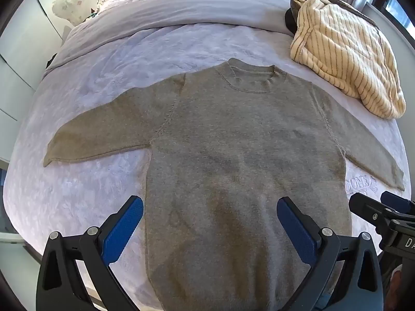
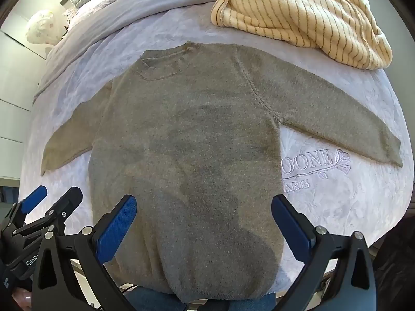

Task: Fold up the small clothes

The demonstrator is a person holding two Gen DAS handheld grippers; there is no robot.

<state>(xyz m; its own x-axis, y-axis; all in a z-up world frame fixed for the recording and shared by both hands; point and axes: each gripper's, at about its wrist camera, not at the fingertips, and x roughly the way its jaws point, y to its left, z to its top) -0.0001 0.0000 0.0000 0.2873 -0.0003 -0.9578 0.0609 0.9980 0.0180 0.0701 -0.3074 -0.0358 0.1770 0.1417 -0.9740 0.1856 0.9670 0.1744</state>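
A small grey-brown knit sweater (image 1: 241, 140) lies flat on the bed, front up, collar at the far side, both sleeves spread out sideways. It also shows in the right wrist view (image 2: 186, 134). My left gripper (image 1: 210, 223) is open and empty, held above the sweater's lower part. My right gripper (image 2: 205, 220) is open and empty, also above the lower part, a little to the right. The right gripper shows at the right edge of the left wrist view (image 1: 384, 215); the left gripper shows at the lower left of the right wrist view (image 2: 49, 207).
The bed is covered by a pale lilac blanket (image 1: 85, 98) with embroidered lettering (image 2: 311, 165). A cream striped garment (image 1: 345, 51) is heaped at the far right, also in the right wrist view (image 2: 298, 13). Pillows and a folded duvet (image 1: 181, 2) lie behind. White cupboards (image 1: 18, 59) stand at the left.
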